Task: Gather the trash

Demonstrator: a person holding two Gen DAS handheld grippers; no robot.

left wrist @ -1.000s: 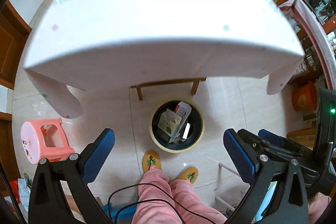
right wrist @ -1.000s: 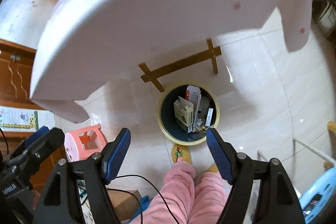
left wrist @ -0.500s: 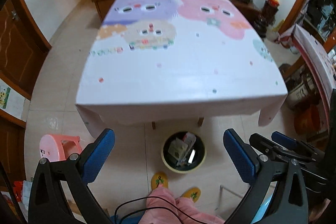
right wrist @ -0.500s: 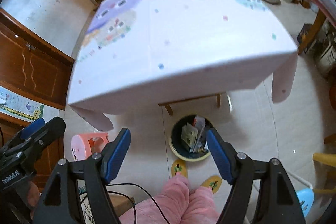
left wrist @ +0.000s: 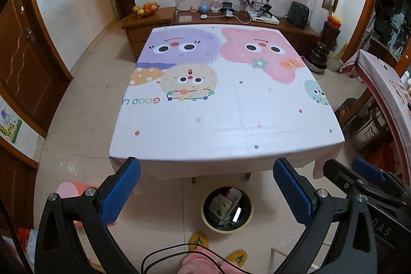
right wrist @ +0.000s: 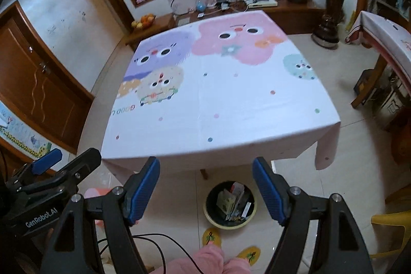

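Observation:
A round bin [left wrist: 205,218] with a yellow rim stands on the floor under the table's near edge, holding cartons and wrappers [left wrist: 226,204]; it also shows in the right wrist view as the bin [right wrist: 209,216]. My left gripper [left wrist: 205,193] is open, high above the floor, nothing between its blue pads. My right gripper [right wrist: 205,190] is open too and holds nothing. The table [left wrist: 231,125] wears a white cartoon tablecloth and carries no objects.
A pink stool [left wrist: 69,193] stands left of the bin. The person's pink trouser legs [left wrist: 200,263] and yellow slippers [left wrist: 198,240] are just before the bin. A second covered table [right wrist: 388,35] and a yellow chair [right wrist: 393,222] are at right. A TV cabinet [left wrist: 231,19] runs along the far wall.
Both grippers have risen and tilted up from above the bin. The view went from the table's underside edge to its whole top. Both stay open.

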